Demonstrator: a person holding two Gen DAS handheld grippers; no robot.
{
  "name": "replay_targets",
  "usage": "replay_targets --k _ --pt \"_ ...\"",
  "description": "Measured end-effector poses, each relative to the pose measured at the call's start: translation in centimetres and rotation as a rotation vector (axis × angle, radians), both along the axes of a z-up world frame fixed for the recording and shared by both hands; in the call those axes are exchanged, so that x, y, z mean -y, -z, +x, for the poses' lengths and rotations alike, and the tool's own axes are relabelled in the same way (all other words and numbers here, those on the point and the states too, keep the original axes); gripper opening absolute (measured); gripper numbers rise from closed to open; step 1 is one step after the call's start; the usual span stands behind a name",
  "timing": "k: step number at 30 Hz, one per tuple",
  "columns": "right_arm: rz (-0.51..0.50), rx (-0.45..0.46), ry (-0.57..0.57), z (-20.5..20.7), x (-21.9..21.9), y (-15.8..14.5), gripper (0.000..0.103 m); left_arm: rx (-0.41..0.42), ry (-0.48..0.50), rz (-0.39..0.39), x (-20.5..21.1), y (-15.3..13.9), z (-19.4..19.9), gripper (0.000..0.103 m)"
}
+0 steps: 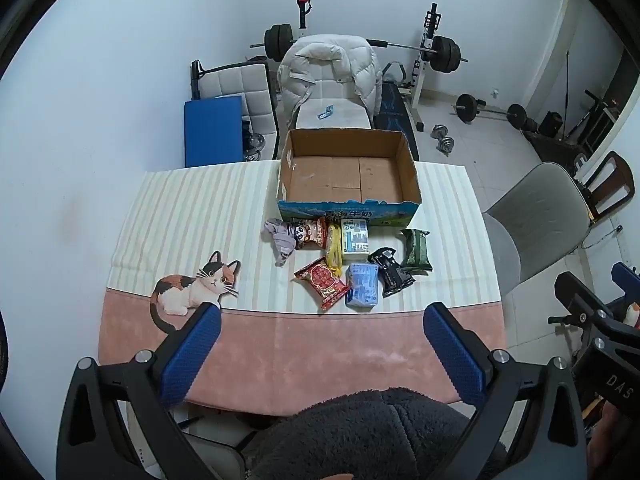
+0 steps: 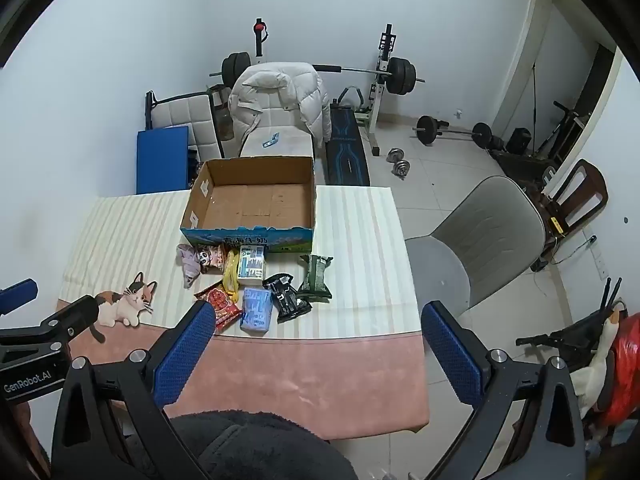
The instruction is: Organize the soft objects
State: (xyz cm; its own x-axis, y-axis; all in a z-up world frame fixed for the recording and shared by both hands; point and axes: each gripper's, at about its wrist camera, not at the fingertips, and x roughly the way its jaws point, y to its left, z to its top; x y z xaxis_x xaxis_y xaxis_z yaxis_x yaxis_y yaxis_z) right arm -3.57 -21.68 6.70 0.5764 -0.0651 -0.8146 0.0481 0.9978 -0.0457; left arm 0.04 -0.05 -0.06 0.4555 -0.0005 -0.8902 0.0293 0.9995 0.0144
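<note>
An open, empty cardboard box (image 1: 347, 178) (image 2: 256, 204) stands at the table's far side. In front of it lies a cluster of soft packs: a grey cloth (image 1: 280, 238) (image 2: 189, 265), a panda snack bag (image 1: 308, 233), a yellow item (image 1: 334, 248), a white tissue pack (image 1: 355, 239), a red snack bag (image 1: 323, 282) (image 2: 221, 304), a blue tissue pack (image 1: 363, 286) (image 2: 257, 309), a black pouch (image 1: 392, 272) (image 2: 287, 295) and a green pack (image 1: 416, 250) (image 2: 316, 277). My left gripper (image 1: 322, 312) and right gripper (image 2: 314, 310) are open and empty, held above the table's near edge.
The table has a striped and pink cloth (image 1: 304, 340) with a cat picture (image 1: 196, 286). A grey chair (image 1: 532, 216) stands to the right. A chair with a white jacket (image 1: 332, 76) and weight equipment (image 1: 440, 54) stand behind the table.
</note>
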Motion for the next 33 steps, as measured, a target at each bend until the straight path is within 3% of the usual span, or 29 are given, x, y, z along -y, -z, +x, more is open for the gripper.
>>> replay_targets --k 1,33 --pt "0.007 -0.006 -0.001 0.0 0.2 0.0 0.103 0.01 -0.003 -0.026 -0.1 -0.1 -0.1 0.103" --pt "0.041 0.007 0.007 0.2 2.2 -0.3 0.103 0.0 -0.001 -0.003 0.6 -0.2 0.2 0.103"
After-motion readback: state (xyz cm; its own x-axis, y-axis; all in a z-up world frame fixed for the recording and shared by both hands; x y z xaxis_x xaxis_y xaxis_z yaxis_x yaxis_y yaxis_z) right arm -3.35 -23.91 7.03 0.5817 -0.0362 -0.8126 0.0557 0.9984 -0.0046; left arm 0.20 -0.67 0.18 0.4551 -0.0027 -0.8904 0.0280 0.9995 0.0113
